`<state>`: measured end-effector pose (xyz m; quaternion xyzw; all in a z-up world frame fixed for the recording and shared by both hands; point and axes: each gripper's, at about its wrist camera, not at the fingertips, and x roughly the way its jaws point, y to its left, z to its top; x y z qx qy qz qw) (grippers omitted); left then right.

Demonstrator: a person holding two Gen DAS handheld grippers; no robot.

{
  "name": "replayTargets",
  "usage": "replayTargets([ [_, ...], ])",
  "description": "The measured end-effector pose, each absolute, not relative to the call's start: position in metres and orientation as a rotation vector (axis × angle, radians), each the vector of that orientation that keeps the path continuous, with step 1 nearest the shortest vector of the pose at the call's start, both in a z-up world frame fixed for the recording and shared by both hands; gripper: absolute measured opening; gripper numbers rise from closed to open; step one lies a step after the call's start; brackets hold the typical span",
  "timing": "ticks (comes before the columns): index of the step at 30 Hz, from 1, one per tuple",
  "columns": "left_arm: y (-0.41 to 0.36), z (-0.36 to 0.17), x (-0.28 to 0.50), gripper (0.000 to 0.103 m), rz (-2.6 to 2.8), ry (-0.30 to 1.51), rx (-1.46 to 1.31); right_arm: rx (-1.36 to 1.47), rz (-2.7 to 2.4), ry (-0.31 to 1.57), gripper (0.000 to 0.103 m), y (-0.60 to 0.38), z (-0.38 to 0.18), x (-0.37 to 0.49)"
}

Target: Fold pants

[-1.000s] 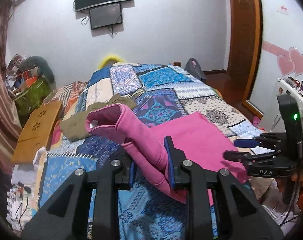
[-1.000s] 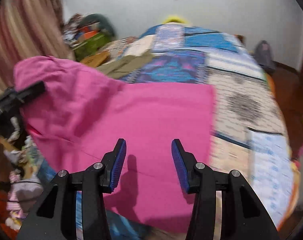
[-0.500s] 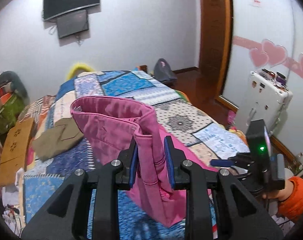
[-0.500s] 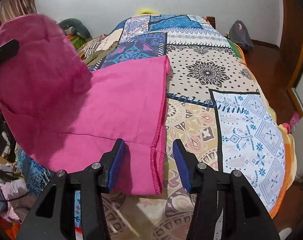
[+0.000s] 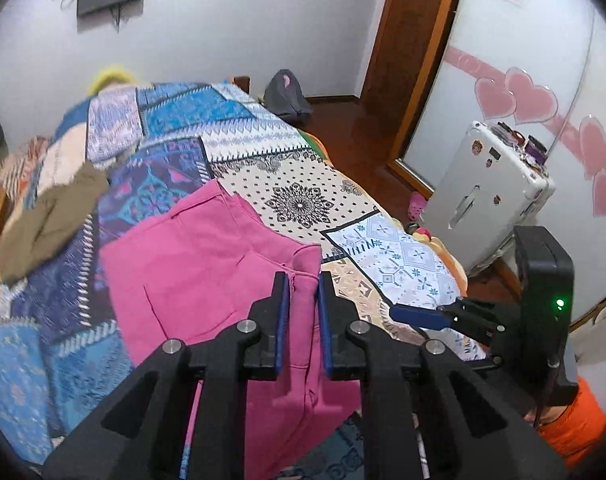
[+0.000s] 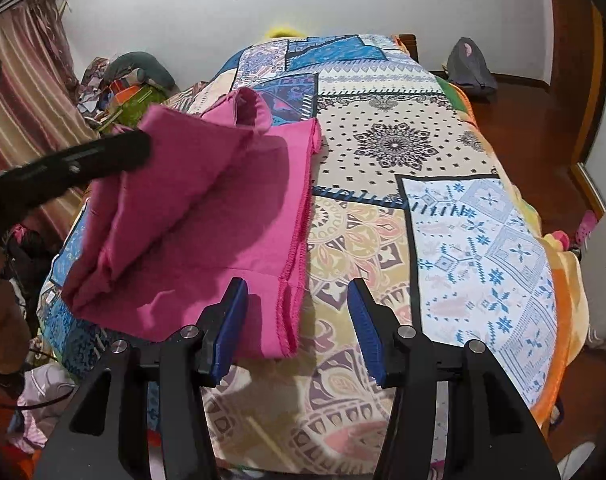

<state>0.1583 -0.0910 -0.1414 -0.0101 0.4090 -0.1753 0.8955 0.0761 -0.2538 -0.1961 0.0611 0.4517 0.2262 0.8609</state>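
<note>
Pink pants (image 5: 191, 272) lie on the patchwork bed cover (image 5: 303, 200), one part folded back over the rest. My left gripper (image 5: 303, 280) is shut on a bunched edge of the pants and holds it just above the lower layer. From the right wrist, the left gripper (image 6: 103, 156) shows as a black finger at the left, with the lifted pink fabric (image 6: 207, 220) draped from it. My right gripper (image 6: 296, 284) stands open over the stitched hem near the bed's front edge, with nothing pressed between its pads. In the left wrist view the right gripper (image 5: 419, 316) hovers at the right.
An olive garment (image 5: 51, 216) lies on the bed to the left of the pants. A white suitcase (image 5: 487, 196) and a grey backpack (image 5: 287, 96) stand on the wooden floor to the right. A striped curtain (image 6: 23, 92) and a pile of clutter (image 6: 131, 76) are at the left.
My left gripper has carried the held pink fabric rightward and down over the lower layer. The right gripper has shifted toward the hem at the pants' right edge, still open.
</note>
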Motion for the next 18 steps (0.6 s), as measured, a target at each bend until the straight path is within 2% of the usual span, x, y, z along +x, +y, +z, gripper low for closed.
replayTargets([
  [18, -0.117, -0.162, 0.182, 0.013, -0.391, 0.91, -0.034, 0.119, 0.492, 0.991, 0.048, -0.246, -0.212, 0.074],
])
